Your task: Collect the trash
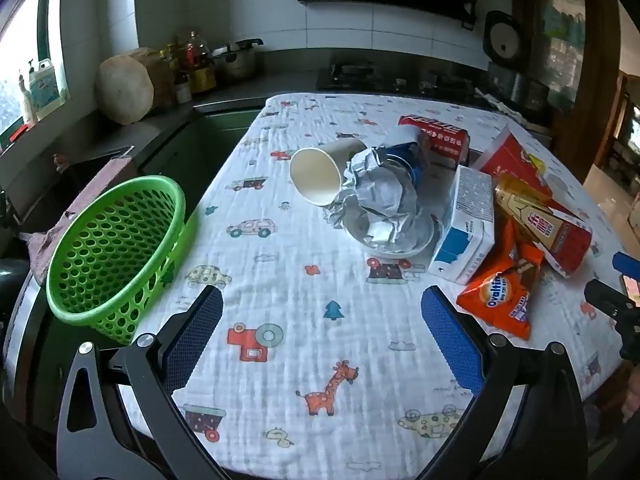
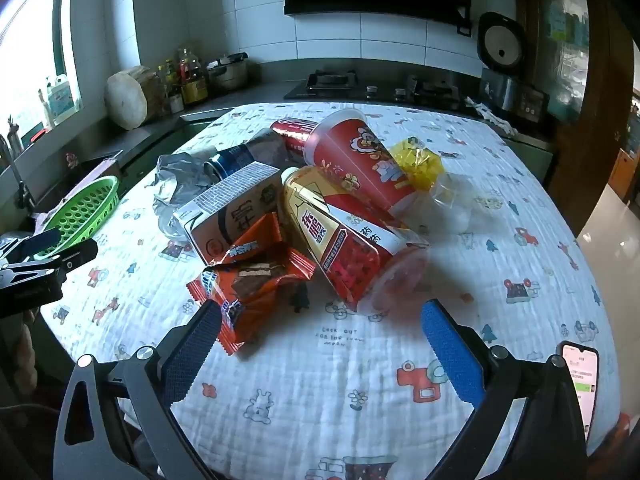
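So it's a kitchen: a window in the upper left of the frame, white tiled wall across the top, a grey counter running under it. On that counter, left to right: a round wooden block point(image 1: 125, 89), a cluster of bottles point(image 1: 191, 67), a pot point(image 1: 236, 61), then the stove point(image 2: 332, 80) and a rice cooker point(image 2: 502, 45) at upper right.

The table has a white cloth point(image 1: 304, 300) printed with cartoon cars and giraffes. A green basket point(image 1: 114, 254) sits tipped at its left edge. The trash is piled centre to right: a paper cup point(image 1: 318, 174) on its side, crumpled foil point(image 1: 374, 196), a carton point(image 1: 466, 226), an orange wrapper point(image 1: 498, 300), a tall red cup point(image 2: 354, 156) and a yellow wrapper point(image 2: 418, 164) beside it. A phone point(image 2: 580, 384) shows at lower right of the right wrist view.

The left gripper point(image 1: 322, 328) hangs wide over bare cloth, holding nothing. The right gripper point(image 2: 322, 334) is wide too, nothing in it, just in front of the pile, near the orange wrapper.
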Tool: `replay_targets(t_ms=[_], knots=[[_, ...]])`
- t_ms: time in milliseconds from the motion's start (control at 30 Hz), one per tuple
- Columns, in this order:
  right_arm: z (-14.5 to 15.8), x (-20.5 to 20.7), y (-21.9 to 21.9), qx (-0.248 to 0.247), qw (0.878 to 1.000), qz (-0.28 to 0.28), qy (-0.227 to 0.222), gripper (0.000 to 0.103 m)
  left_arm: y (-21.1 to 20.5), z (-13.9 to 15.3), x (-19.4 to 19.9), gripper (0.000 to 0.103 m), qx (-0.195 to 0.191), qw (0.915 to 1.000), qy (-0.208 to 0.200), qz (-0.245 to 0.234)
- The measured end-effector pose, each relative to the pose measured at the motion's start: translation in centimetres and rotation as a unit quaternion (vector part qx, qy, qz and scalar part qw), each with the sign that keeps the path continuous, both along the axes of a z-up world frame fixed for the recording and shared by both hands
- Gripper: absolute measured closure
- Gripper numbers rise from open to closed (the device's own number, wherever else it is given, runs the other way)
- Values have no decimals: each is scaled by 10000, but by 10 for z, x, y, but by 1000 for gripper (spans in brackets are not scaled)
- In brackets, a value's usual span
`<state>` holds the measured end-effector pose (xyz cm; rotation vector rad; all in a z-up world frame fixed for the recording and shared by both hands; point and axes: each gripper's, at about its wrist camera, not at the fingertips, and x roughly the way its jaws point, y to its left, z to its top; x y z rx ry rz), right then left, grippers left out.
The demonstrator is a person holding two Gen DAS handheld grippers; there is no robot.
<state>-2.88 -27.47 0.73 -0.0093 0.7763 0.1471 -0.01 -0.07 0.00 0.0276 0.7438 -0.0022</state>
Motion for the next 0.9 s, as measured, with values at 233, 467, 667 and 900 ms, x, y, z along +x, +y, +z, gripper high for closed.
replay_targets(t_ms=[233,467,667,900], knots=[[0,1,2,-27,10000,13,13,6,-18,-8,-2,5,45,10000,12,40],[-2,1,-2,-40,10000,24,34,6,-5,-8,6,5,-136,9998,158,-19],[-1,5,6,-41,10000,55,29,6,-4,-8,6,5,-164,9997,160,-21],[-3,7,6,-56,10000,62,47,6,-3,-10,9,5,-176,9996,203,-1]])
